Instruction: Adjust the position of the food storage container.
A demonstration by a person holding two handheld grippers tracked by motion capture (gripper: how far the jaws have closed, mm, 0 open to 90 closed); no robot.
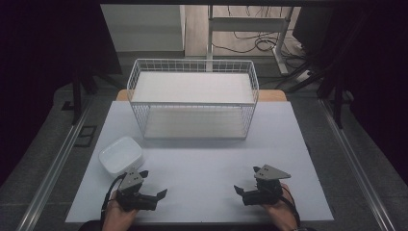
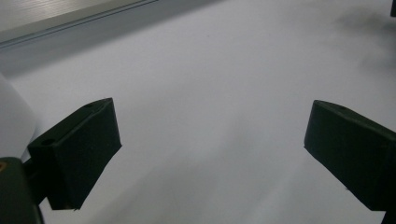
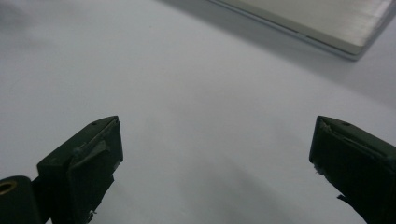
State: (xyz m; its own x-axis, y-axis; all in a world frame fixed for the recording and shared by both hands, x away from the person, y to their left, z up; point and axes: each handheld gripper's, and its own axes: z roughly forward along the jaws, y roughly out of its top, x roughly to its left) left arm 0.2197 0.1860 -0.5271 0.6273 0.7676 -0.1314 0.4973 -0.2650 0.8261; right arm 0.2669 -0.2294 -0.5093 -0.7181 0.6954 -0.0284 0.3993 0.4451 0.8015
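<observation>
From the high view, the left claw [image 1: 153,194] and right claw [image 1: 243,191] rest low on the white counter [image 1: 202,163] — both empty. A white tub [image 1: 120,155] sits near the left claw, outside the wire basket [image 1: 193,98], so nothing looks started.

In the left gripper view, the jaws are wide.

In the right gripper view, wide too — no writing anywhere.

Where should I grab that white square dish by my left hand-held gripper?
Probably the white dish's near rim, coming from above with the left hand-held gripper: it sits upright, mouth up, so one jaw can drop inside, one outside the thin raised wall.
</observation>
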